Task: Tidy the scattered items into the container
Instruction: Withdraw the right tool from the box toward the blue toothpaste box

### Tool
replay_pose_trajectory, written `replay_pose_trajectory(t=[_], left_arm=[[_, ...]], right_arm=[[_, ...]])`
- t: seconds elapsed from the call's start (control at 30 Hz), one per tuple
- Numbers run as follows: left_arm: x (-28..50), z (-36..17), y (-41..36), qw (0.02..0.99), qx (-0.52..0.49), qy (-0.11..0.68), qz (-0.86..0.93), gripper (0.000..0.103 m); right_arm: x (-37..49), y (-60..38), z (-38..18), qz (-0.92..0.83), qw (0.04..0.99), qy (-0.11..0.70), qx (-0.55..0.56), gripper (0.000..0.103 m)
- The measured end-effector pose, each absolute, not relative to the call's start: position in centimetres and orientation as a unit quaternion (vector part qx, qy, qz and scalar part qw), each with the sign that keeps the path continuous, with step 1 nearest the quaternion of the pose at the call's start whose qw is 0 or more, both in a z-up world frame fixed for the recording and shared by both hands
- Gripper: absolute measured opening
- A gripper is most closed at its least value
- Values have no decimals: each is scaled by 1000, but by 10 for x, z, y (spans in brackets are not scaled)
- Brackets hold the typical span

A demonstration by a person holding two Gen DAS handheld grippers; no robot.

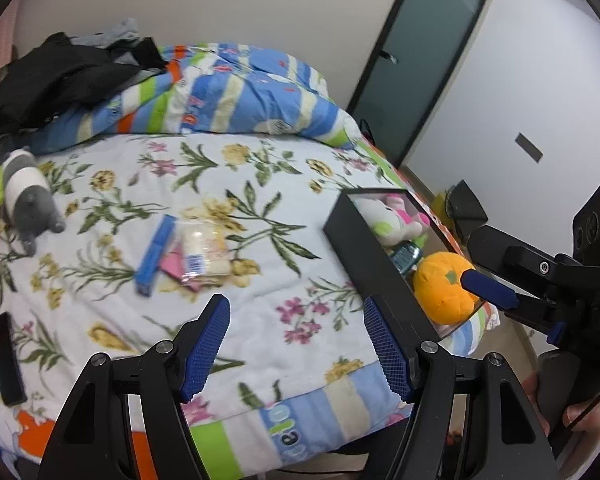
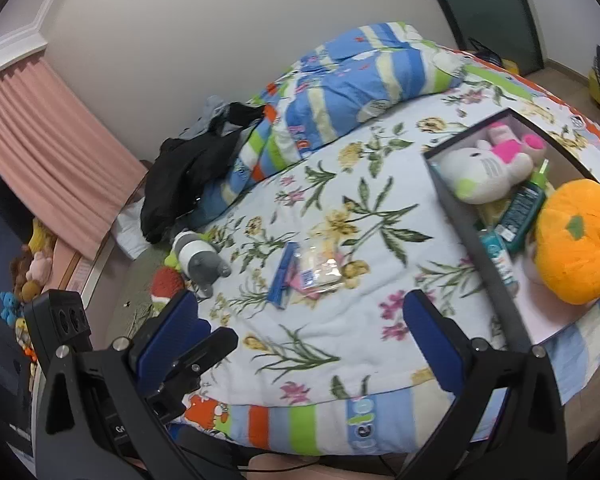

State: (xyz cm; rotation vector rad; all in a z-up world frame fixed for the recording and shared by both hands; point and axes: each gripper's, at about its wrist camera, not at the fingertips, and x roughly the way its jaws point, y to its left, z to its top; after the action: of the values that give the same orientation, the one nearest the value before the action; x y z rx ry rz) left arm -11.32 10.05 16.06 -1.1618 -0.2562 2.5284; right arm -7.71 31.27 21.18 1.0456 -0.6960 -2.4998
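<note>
Both claws, left [image 1: 296, 344] and right [image 2: 300, 344], are hanging apart and empty; the crinkly snack packet [image 1: 204, 256] is looking light, best pinched at its edge

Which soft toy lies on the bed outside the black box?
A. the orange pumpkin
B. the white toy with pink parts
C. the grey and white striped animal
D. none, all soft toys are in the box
C: the grey and white striped animal lies on the floral blanket far from the black box, while the orange pumpkin and the white toy sit inside the box.
</note>
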Motion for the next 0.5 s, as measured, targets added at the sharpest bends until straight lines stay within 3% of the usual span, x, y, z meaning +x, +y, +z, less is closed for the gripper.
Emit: replay_pose_trajectory(t=[0.5], left_arm=[[-71,175,-41,89,-380,-129,912,70]], right_arm=[[-82,187,224,-871,241,-209,374,103]])
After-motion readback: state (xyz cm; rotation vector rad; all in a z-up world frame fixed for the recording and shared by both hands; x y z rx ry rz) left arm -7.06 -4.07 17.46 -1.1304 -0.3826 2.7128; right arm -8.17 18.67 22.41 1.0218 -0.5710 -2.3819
